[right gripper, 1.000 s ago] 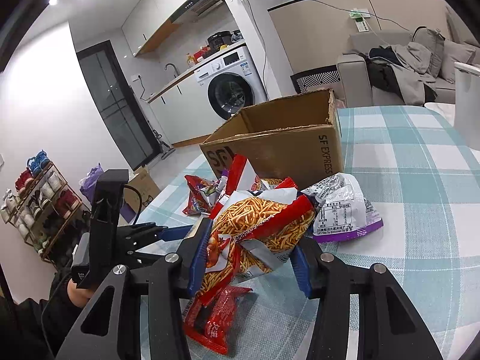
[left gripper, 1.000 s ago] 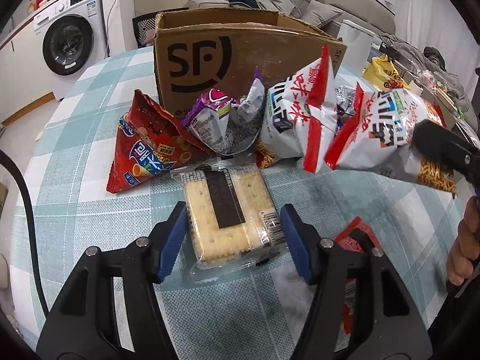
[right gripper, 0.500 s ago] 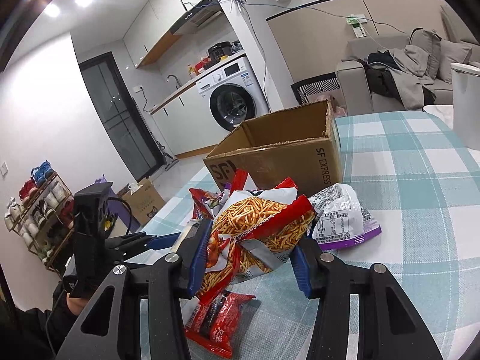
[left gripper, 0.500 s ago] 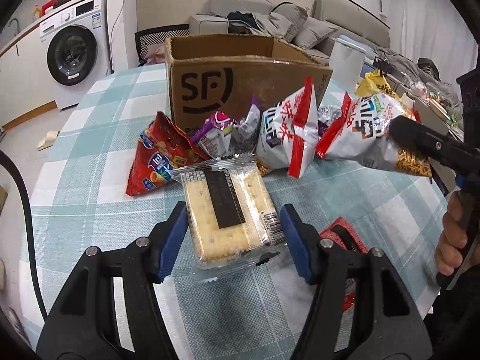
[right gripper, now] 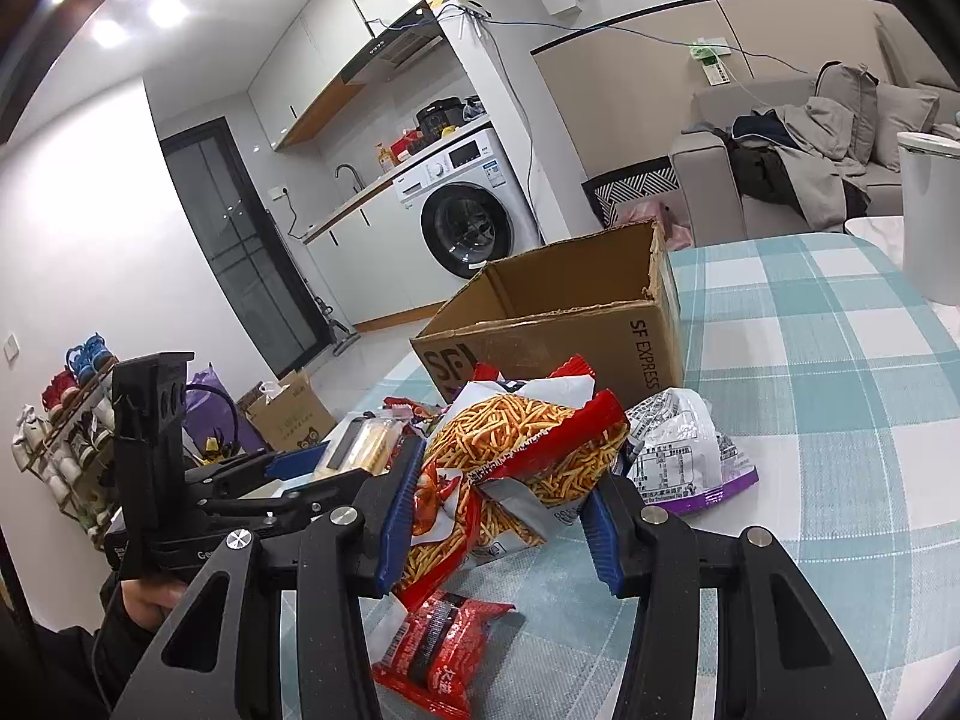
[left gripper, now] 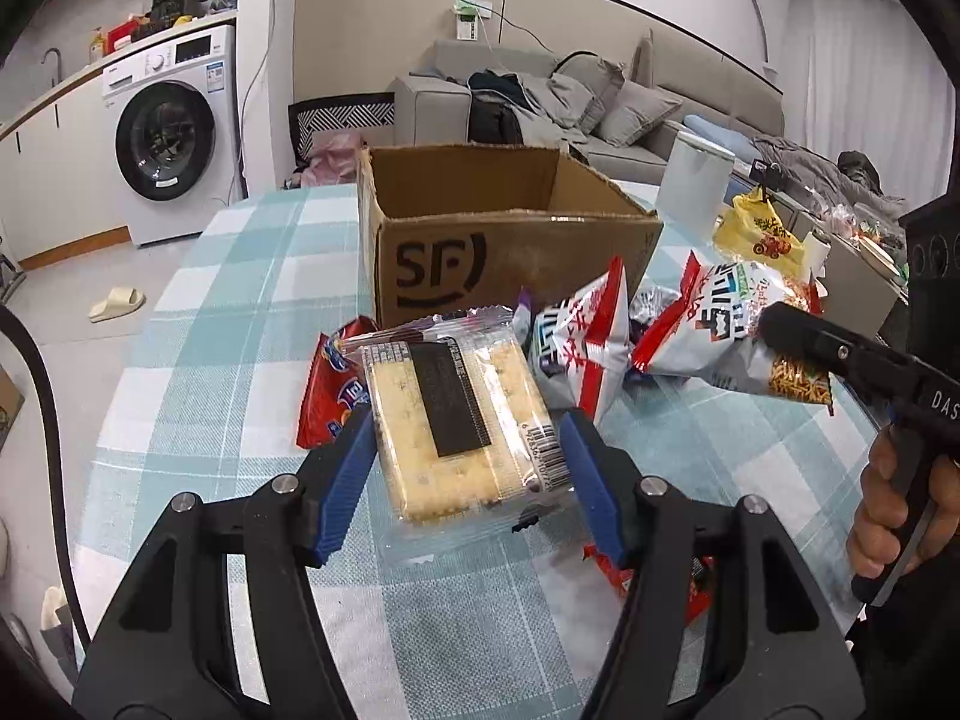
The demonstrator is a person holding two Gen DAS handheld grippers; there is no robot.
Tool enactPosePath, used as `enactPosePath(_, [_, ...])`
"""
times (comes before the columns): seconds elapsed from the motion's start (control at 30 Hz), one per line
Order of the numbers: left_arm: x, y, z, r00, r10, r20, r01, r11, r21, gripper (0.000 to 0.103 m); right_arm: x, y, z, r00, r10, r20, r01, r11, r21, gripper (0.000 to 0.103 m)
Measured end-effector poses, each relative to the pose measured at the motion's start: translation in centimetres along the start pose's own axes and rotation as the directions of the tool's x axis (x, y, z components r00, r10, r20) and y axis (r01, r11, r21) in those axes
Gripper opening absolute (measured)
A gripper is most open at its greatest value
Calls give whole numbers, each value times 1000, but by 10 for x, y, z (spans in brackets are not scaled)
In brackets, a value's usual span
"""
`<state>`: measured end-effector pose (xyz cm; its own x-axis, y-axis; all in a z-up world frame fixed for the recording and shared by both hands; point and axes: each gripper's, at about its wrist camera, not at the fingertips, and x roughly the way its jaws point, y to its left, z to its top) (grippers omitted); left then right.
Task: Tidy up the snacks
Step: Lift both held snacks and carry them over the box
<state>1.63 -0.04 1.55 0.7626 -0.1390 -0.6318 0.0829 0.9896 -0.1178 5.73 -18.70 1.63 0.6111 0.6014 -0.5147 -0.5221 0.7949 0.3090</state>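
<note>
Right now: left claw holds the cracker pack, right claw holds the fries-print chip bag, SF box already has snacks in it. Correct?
Not quite: the left wrist view shows no snacks in the SF box. The left claw does hold the cracker pack, and the right claw the chip bag.

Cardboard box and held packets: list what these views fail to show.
- Cardboard box floor: hidden by its near wall, both views.
- Red bag: left view, mostly behind the cracker packet.
- Chip bag front: right view, crumpled between the right tool pads.
</note>
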Motion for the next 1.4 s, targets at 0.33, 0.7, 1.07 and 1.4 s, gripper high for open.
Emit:
enactPosePath(0.33, [-12, -8, 12, 999, 3, 33, -3, 1000, 9, 60, -1, 3, 10, 1000, 7, 17, -7, 1000, -6, 49])
enactPosePath(0.7, [-10, -16, 33, 998, -1, 66, 0, 1000, 21, 60, 1, 3, 26, 999, 11, 38, -10, 1000, -6, 49])
enactPosePath(1.07, [-2, -22, 54, 997, -1, 79, 0, 1000, 21, 60, 5, 2, 35, 999, 8, 44, -8, 1000, -5, 49])
enactPosePath(1.4, [10, -18, 74, 995, 4, 95, -5, 1000, 9, 60, 10, 0, 41, 999, 0, 53, 0, 1000, -6, 49])
